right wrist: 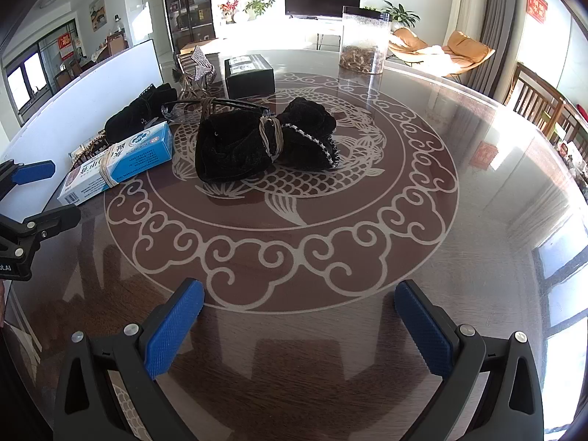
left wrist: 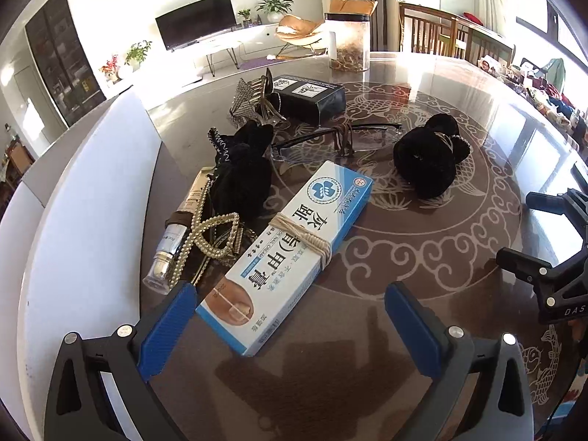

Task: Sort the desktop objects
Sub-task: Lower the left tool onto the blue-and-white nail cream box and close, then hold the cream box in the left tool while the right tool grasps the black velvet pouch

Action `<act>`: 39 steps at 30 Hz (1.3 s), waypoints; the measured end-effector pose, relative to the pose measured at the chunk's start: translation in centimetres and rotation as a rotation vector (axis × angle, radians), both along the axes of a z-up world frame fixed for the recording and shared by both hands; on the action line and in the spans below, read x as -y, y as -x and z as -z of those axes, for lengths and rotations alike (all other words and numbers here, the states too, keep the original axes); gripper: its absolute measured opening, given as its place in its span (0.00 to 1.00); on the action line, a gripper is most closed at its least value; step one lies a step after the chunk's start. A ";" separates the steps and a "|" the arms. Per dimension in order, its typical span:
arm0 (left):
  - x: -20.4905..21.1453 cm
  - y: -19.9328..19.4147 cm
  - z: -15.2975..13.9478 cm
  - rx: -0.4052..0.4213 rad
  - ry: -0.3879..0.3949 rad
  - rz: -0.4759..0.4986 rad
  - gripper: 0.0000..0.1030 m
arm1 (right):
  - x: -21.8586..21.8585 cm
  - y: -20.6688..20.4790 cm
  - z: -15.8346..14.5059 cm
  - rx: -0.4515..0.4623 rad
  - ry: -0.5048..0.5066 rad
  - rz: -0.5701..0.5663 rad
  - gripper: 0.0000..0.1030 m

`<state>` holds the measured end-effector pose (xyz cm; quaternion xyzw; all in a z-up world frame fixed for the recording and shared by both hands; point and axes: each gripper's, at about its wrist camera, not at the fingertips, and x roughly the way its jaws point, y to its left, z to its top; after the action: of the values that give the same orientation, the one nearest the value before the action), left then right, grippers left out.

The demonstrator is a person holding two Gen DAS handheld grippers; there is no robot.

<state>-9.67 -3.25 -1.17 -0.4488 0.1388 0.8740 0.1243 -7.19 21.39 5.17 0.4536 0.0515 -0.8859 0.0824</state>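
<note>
two black pouches (right wrist: 235, 147), one box (left wrist: 290, 246), one eyeglasses (left wrist: 338, 139)

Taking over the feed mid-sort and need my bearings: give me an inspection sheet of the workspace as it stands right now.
Surface: round glossy table with a fish and cloud pattern, strong glare.
Job's things: white and blue cream box bound with string, nearest the left gripper; black velvet pouch tied with cord at the centre; glasses; second black pouch; pearl hair clip; small bottle; rhinestone hair claw; dark box.
Clutter: clear canister at the far edge.
Grippers: left gripper open, empty, by the cream box; right gripper open, empty, over bare table.
Cables: nothing seen.
Surroundings: white board along the table's left side; television, plants, chairs beyond.
</note>
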 end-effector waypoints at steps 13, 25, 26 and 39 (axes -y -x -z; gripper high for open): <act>2.0 2.4 1.2 0.163 -0.275 0.013 1.00 | 0.0 0.0 0.0 0.000 0.000 0.000 1.00; -3.1 4.2 2.0 0.149 -0.074 0.056 0.93 | 0.0 0.0 0.0 0.000 0.000 0.000 1.00; -3.0 4.0 1.6 0.131 -0.085 0.044 0.85 | 0.0 0.0 0.0 0.000 0.000 0.000 1.00; 2.4 -5.0 1.0 0.057 -0.204 -0.248 0.43 | 0.0 0.0 0.0 0.000 0.000 0.000 1.00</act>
<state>-4.70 -5.65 -2.20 -0.4724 -0.0108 0.8790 0.0643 -7.15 21.39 5.20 0.4535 0.0515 -0.8859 0.0827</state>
